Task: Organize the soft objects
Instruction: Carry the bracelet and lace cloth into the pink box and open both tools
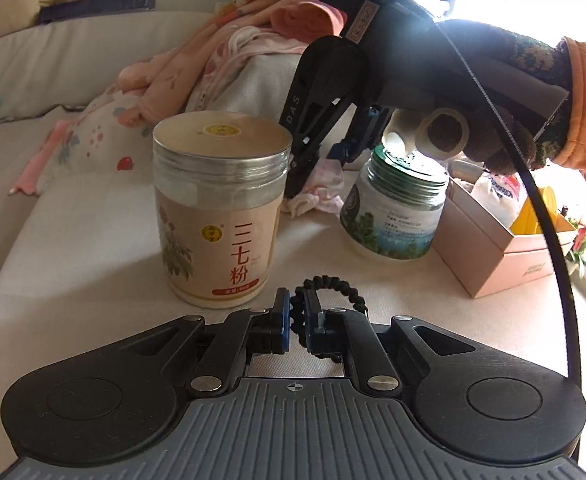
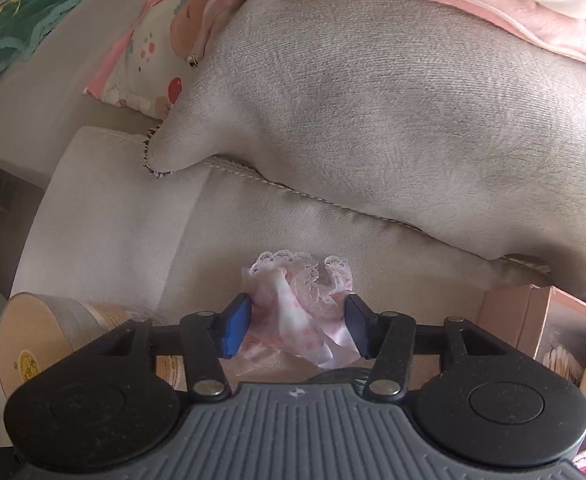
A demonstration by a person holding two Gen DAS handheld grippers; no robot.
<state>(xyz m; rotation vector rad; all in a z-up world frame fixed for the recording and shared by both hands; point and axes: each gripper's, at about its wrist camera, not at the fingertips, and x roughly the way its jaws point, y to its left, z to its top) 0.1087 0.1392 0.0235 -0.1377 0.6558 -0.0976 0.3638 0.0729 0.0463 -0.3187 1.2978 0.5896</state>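
Note:
My left gripper (image 1: pixel 298 320) is shut on a black braided cord loop (image 1: pixel 335 286), low over the beige sofa seat (image 1: pixel 93 240). My right gripper (image 2: pixel 299 330) is open around a crumpled pink lace-edged cloth (image 2: pixel 297 300) that lies on the seat; its blue pads (image 2: pixel 235 330) stand on either side of it, close to touching. In the left wrist view the right gripper (image 1: pixel 313 184) points down at that pink cloth (image 1: pixel 317 196), between two jars.
A beige jar with red characters (image 1: pixel 219 208) and a green-lidded jar (image 1: pixel 397 208) stand on the seat. A pink cardboard box (image 1: pixel 489 240) sits at right. A grey cushion (image 2: pixel 373 120) with a pile of pink clothes (image 1: pixel 229 48) lies behind.

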